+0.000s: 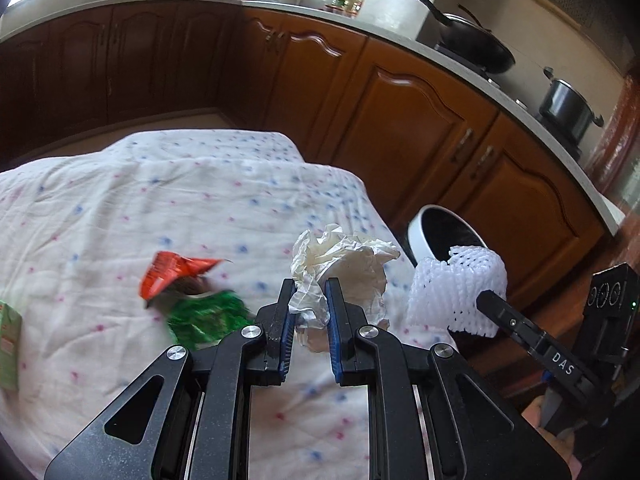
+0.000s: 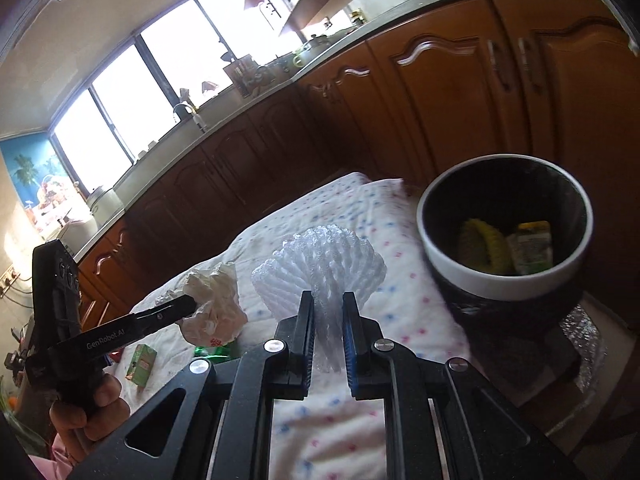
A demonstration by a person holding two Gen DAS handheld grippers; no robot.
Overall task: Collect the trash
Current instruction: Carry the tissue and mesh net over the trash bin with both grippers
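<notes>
My left gripper is shut on a crumpled white paper wad, held just above the dotted white cloth. My right gripper is shut on a white foam fruit net, lifted over the cloth's right side; the net also shows in the left wrist view. The trash bin, white-rimmed with a black inside, stands to the right of the table and holds a yellow peel and a small carton. An orange wrapper and a green wrapper lie on the cloth.
A green juice carton lies near the cloth's left edge. Brown kitchen cabinets run behind the table, with a wok and a pot on the counter. Bubble wrap lies under the bin.
</notes>
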